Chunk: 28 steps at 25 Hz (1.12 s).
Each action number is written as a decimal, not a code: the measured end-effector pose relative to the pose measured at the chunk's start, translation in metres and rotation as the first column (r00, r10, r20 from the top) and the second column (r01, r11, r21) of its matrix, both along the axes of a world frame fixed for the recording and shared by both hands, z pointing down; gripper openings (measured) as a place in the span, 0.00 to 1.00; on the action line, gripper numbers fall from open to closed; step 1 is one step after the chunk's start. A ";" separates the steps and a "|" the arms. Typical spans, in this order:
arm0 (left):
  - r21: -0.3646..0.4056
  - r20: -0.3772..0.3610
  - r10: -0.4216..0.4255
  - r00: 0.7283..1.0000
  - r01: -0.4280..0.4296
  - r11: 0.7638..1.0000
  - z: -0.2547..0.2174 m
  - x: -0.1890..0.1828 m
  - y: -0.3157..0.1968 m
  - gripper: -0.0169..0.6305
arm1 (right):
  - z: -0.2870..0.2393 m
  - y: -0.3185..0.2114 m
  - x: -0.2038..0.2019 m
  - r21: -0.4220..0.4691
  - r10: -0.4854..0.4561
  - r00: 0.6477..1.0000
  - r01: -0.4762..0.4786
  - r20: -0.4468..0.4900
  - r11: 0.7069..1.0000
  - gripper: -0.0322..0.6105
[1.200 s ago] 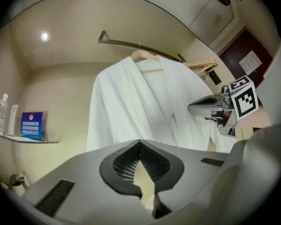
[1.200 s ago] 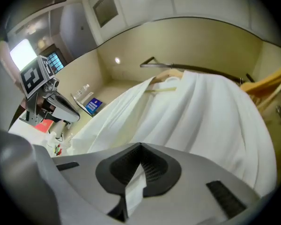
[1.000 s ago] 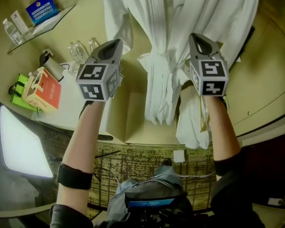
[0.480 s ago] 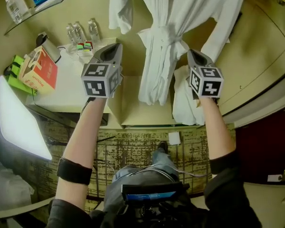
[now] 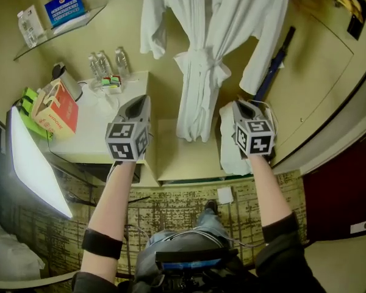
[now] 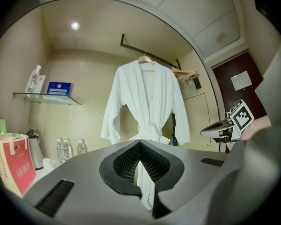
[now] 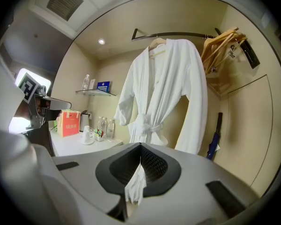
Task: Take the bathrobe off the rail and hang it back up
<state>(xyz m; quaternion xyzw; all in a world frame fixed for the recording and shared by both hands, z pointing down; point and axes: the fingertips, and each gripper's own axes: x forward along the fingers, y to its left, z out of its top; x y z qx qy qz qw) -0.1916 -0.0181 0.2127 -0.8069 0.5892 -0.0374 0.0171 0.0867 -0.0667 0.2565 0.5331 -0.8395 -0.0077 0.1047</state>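
Note:
The white bathrobe [image 5: 201, 54] hangs on a wooden hanger [image 6: 146, 60] from the dark rail [image 7: 178, 33], its belt tied at the waist. Both grippers are held level in front of it and apart from it. My left gripper [image 5: 141, 98] sits below and to the left of the robe, jaws shut with nothing between them. Over on the right, my right gripper [image 5: 240, 104] is level with the robe's hem, also shut and empty. In the left gripper view the robe [image 6: 145, 102] shows beyond the closed jaws [image 6: 139, 142]. The right gripper view shows the same past its jaws [image 7: 140, 146].
A white counter [image 5: 97, 133] at left holds water bottles [image 5: 107, 63], a kettle [image 5: 64, 78] and a red box [image 5: 58, 108]. A glass shelf [image 5: 55, 23] is above. A low ledge [image 5: 183, 157] lies under the robe, with a white cloth heap [image 5: 227, 154]. A dark umbrella [image 5: 274, 63] and spare hangers [image 7: 222, 43] are at right.
Both grippers have drawn back from the robe and come down, staying shut. The robe now hangs farther off, whole in view.

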 end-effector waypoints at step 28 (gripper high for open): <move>-0.065 -0.046 0.004 0.999 -0.007 0.998 0.046 -0.021 -0.014 0.03 | 0.031 -0.015 -0.016 -0.050 0.012 1.000 -0.012 -0.007 0.999 0.08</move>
